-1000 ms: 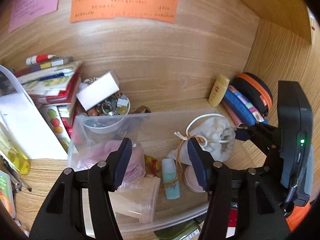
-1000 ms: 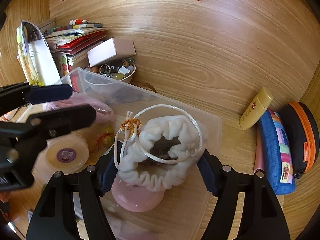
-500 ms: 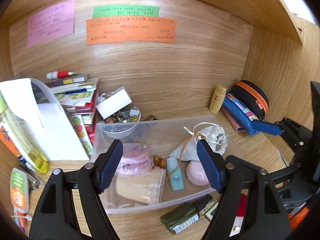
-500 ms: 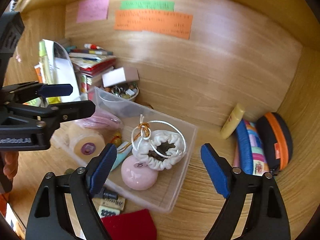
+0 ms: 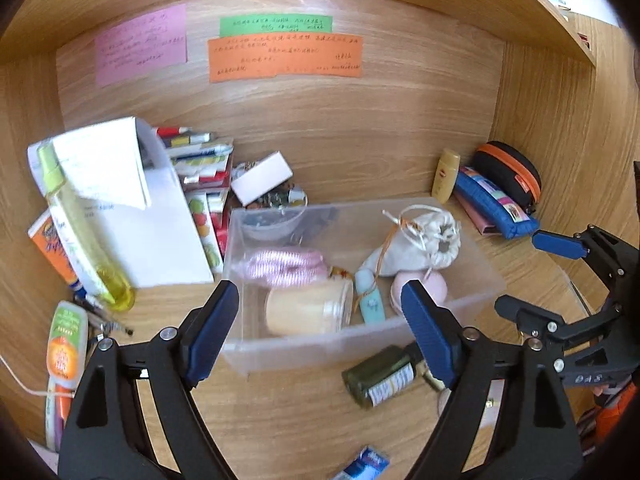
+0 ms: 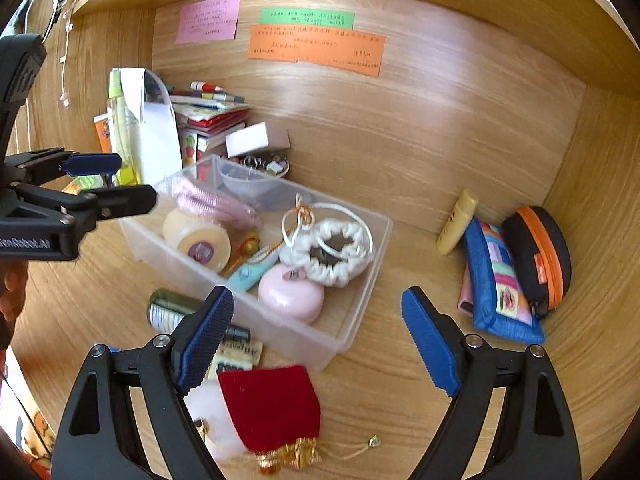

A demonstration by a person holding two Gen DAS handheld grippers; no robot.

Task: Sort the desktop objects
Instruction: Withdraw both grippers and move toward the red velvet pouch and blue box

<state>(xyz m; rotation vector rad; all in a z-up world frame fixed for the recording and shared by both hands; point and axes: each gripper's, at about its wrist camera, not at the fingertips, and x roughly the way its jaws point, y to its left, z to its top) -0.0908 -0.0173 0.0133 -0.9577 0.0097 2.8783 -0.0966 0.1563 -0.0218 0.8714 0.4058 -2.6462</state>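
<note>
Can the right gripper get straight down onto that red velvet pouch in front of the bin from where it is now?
Probably yes. The right gripper is open and empty, and the red velvet pouch lies on bare desk just below its jaws, outside the clear bin. Nothing covers it; only a small card sits close by.

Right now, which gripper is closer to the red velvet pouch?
Right. The right gripper hangs just above the red velvet pouch, which lies by its left finger. The left gripper is farther, beyond the clear bin.

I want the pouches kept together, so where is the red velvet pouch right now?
In the right wrist view the red velvet pouch lies on the desk just outside the near wall of the clear bin, low and left of centre, beside the dark green bottle.
</note>
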